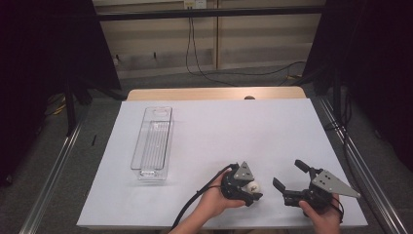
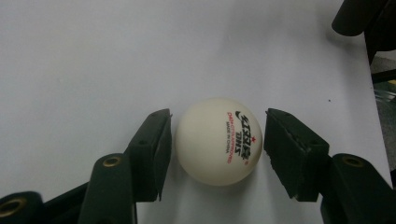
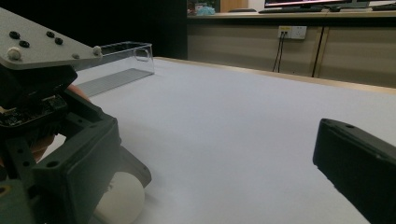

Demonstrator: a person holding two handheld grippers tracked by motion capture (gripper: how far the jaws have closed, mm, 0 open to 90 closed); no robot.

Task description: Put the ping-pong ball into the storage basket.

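Note:
A white table-tennis ball [image 2: 218,141] with red and black print lies on the white sheet. It sits between the two black jaws of my left gripper [image 2: 217,149]. The pads stand close on either side of it, with a thin gap showing at each. In the high view the left gripper [image 1: 253,189] is near the front edge with the ball [image 1: 251,185] at its tips. My right gripper [image 1: 290,175] rests just to its right, jaws spread wide and nothing between them. In the right gripper view its jaws [image 3: 215,186] frame bare sheet, and the ball [image 3: 119,203] peeks out behind the left one.
A long clear plastic container [image 1: 152,142] lies on the left half of the table, and its far end shows as [image 3: 126,58]. The white sheet [image 1: 219,122] covers the table top. Black cables trail from both grippers toward the front edge.

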